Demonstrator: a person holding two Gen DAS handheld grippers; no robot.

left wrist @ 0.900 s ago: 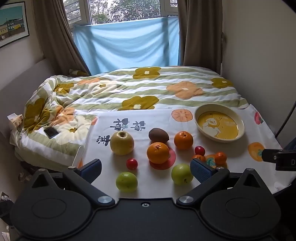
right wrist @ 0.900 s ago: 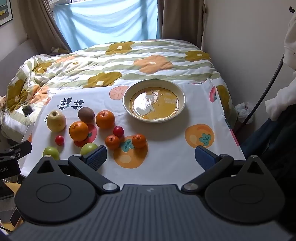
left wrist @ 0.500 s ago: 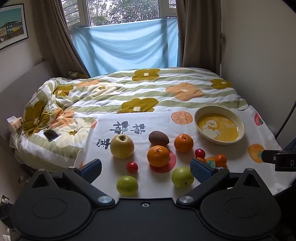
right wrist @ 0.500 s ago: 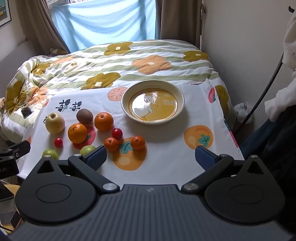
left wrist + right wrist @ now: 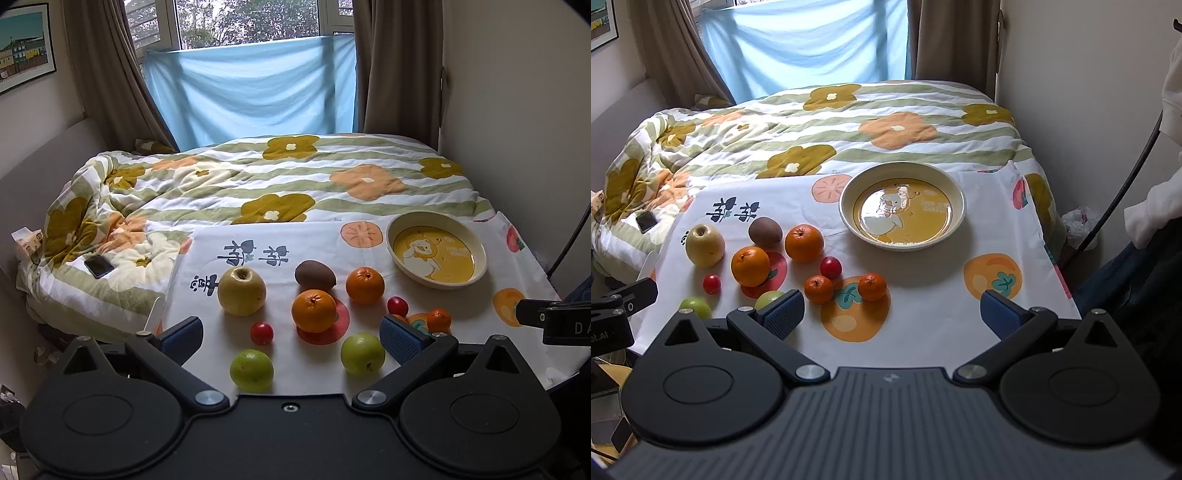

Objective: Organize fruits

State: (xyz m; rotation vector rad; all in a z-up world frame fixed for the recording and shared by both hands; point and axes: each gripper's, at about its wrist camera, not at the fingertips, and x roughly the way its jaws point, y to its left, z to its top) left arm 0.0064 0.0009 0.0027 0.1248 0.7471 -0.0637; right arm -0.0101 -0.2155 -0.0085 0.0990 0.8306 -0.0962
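Fruit lies loose on a white printed cloth (image 5: 332,240): a yellow apple (image 5: 242,291), a kiwi (image 5: 315,275), two oranges (image 5: 314,311) (image 5: 365,285), two green apples (image 5: 252,370) (image 5: 362,353), small red fruits (image 5: 262,333) and mandarins (image 5: 819,289) (image 5: 872,286). At the far right stands an empty cream bowl (image 5: 902,206) with a yellow duck picture. My left gripper (image 5: 291,332) hovers open over the near fruits. My right gripper (image 5: 892,314) is open over bare cloth, right of the mandarins and nearer than the bowl. Neither holds anything.
The cloth covers a small table set against a bed with a flowered quilt (image 5: 280,184). A phone (image 5: 98,266) lies on the quilt at the left. A wall runs along the right, and a dark cable (image 5: 1126,184) and white sleeve (image 5: 1152,218) hang there.
The left view has tipped up a little and shows more of the window. The right view has barely shifted. No fruit has moved and both grippers stay open.
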